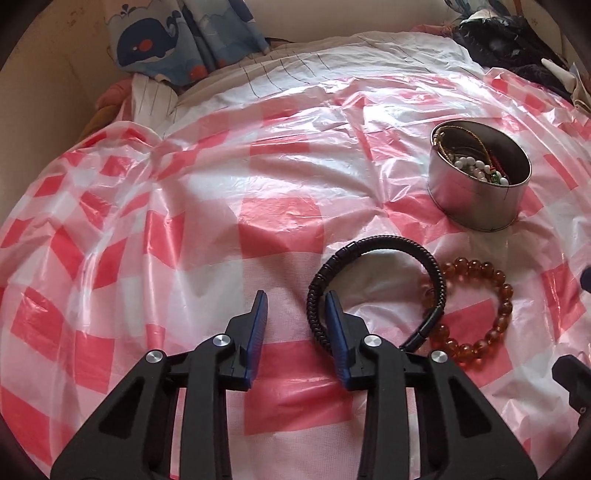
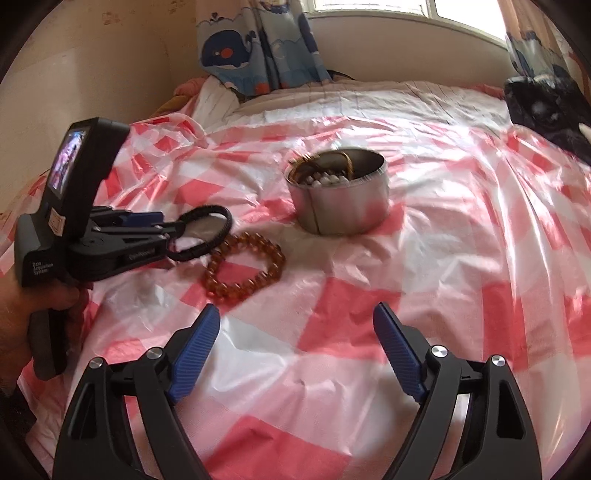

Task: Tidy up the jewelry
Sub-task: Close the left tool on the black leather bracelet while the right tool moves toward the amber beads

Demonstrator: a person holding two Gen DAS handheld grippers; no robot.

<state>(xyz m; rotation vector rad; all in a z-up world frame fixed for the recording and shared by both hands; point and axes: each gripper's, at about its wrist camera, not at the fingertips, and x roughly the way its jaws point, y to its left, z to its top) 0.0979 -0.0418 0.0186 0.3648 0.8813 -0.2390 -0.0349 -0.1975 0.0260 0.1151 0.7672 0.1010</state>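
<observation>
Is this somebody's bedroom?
Probably yes, a bedroom: a bed under a pink-and-white checked plastic sheet, blue whale-print fabric below a bright window, and a round metal tin of jewelry.

Two bracelets on the checked sheet: one black braided bracelet (image 1: pixel 373 291), one amber bead bracelet (image 1: pixel 476 314). One metal tin (image 1: pixel 476 199) of jewelry. Two grippers.

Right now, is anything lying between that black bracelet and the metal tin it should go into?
Nothing visible does. The black bracelet lies beside the left claw, resting partly over the amber bead bracelet. Only bare checked plastic sheet stretches from there to the open tin.
</observation>
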